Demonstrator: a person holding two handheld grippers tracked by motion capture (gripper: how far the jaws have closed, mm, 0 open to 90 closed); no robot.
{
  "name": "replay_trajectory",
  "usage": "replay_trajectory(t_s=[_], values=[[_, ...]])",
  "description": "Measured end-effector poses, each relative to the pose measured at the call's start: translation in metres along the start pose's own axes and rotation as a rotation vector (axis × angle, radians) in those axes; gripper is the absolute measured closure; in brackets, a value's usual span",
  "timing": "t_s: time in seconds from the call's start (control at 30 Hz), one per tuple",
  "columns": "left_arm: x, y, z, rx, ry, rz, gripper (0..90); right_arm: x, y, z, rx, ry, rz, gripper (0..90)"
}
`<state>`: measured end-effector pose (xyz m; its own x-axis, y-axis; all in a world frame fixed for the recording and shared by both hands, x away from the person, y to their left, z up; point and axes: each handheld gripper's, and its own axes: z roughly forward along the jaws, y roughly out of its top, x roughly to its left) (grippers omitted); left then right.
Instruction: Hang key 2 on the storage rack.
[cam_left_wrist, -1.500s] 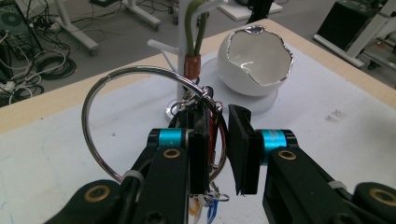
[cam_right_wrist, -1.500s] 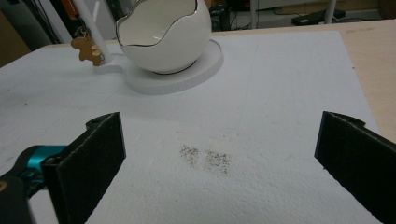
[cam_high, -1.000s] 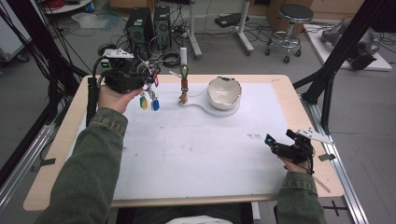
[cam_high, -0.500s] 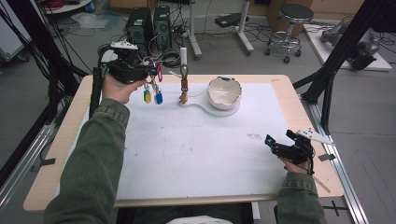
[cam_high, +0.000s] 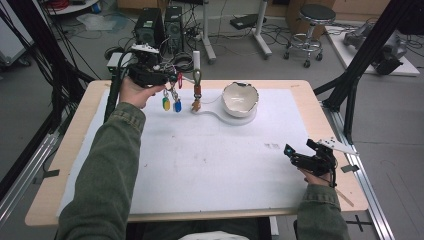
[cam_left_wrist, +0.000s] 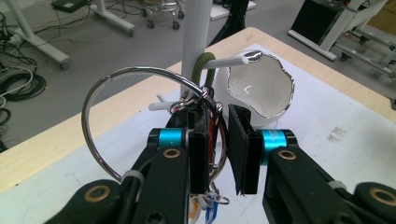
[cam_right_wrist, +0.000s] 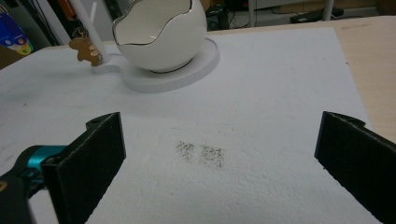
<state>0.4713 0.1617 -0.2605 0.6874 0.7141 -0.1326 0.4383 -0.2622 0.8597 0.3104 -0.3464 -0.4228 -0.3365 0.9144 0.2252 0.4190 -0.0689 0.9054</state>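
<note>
My left gripper (cam_high: 170, 81) (cam_left_wrist: 218, 156) is shut on a large metal key ring (cam_left_wrist: 109, 105) at the table's far left. A yellow tag and a blue tag (cam_high: 170, 104) dangle below it. Just right of it stands a white peg stand (cam_high: 196, 61) (cam_left_wrist: 196, 32) with a green loop (cam_left_wrist: 202, 70) on a peg, and a small gingerbread figure (cam_high: 196, 104) (cam_right_wrist: 86, 49) hangs from it. A white egg-shaped bowl (cam_high: 240, 98) (cam_left_wrist: 260, 88) (cam_right_wrist: 159, 32) sits on the stand's round base. My right gripper (cam_high: 301, 152) (cam_right_wrist: 219, 154) rests open near the table's right edge, nothing between its jaws.
A white mat (cam_high: 210, 160) covers most of the wooden table (cam_high: 80, 125). There is a grey smudge (cam_right_wrist: 201, 154) on the mat ahead of the right gripper. Computer towers (cam_high: 160, 25), cables and a stool (cam_high: 312, 20) stand on the floor beyond the far edge.
My left hand has carried the key ring to the right and a little farther away, closer to the peg stand. The right gripper has stayed put.
</note>
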Motion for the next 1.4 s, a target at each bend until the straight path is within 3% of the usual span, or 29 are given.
replay_trajectory(t_s=[0.53,0.9,1.03,1.4], values=[[0.002,-0.005,0.032,0.063,-0.064,0.013,78.4,-0.001,0.0,0.0,-0.001,-0.003,-0.004,0.9],[0.006,-0.007,0.042,0.059,-0.093,0.003,78.4,-0.001,-0.001,-0.001,0.002,0.0,-0.004,0.9],[0.006,-0.01,0.05,0.084,-0.119,0.007,78.4,-0.001,-0.001,0.0,-0.001,0.001,-0.005,0.9],[0.007,-0.015,0.064,0.115,-0.13,0.009,78.4,-0.001,-0.001,-0.001,0.001,0.003,-0.003,0.9]])
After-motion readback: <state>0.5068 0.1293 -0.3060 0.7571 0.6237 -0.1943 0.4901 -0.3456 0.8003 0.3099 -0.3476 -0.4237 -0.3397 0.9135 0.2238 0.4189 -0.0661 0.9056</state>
